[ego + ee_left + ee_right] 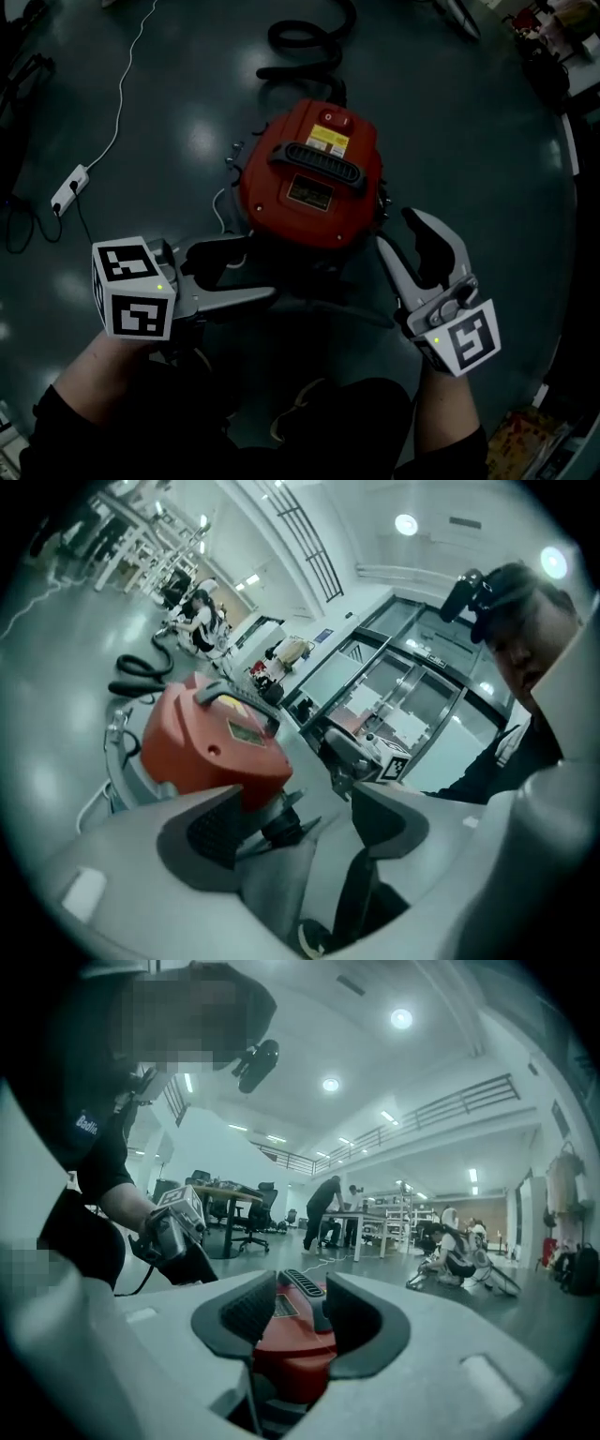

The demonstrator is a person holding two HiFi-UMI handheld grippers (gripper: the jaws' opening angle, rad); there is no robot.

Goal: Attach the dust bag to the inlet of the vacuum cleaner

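- vacuum cleaner (314, 178), red with a black handle (317, 166) across its top, stands on the dark floor (450, 141) just ahead of both grippers' jaw tips, between the two tools.
- black hose (309, 42) lies coiled on the far side of the vacuum cleaner from the grippers.
- left gripper (255, 272) is held low at the near left edge of the red body, jaws spread with nothing between the pads; in its own view the red housing shows beyond the gap.
- right gripper (396, 230) is at the near right edge, tips close to the body, jaws apart and empty; the handle shows through its gap.
- white cable (127, 84) runs to a power strip (70, 187), well away on the left gripper's outer side.
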